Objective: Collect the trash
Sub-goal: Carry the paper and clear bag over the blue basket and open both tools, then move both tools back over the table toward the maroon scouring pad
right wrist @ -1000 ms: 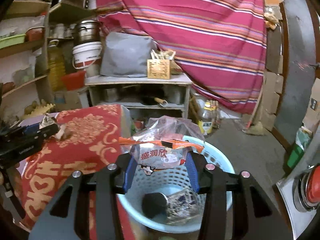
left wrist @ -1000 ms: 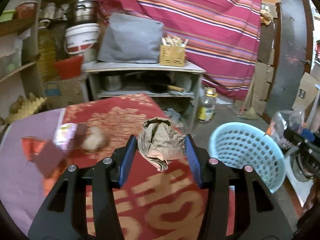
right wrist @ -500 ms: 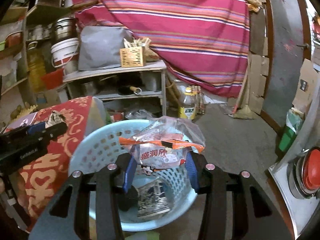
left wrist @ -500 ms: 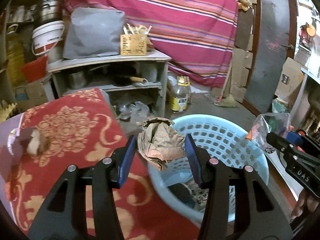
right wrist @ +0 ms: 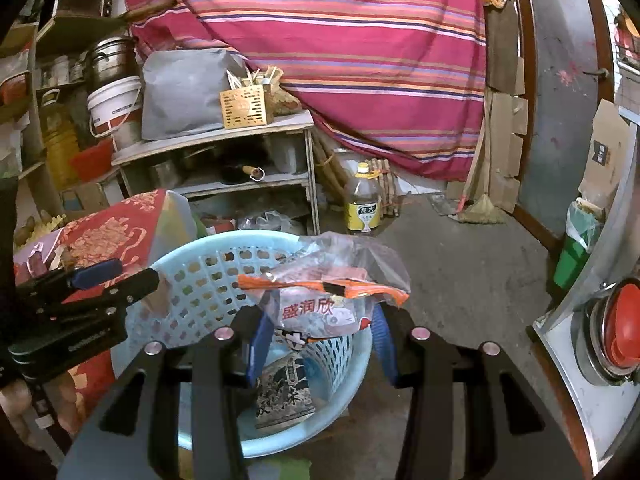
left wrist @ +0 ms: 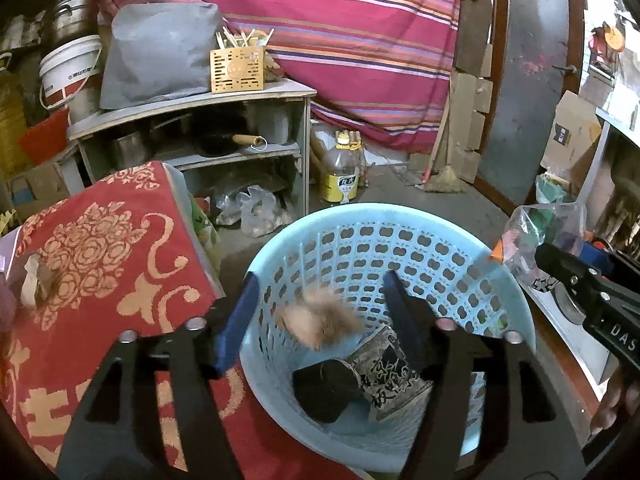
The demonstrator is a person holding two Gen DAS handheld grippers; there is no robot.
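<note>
Carried from over the red cloth to above the blue basket (left wrist: 496, 280), the crumpled brown paper (left wrist: 320, 318) is now blurred between the opening left gripper (left wrist: 320, 312) jaws, untouched, while the plastic bag (right wrist: 320, 300) is clamped in the right gripper (right wrist: 320, 344) above it, undropped.

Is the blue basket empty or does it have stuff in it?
Not empty. The blue basket holds a printed wrapper and a dark lump, with a blurred brown wad above them.
</note>
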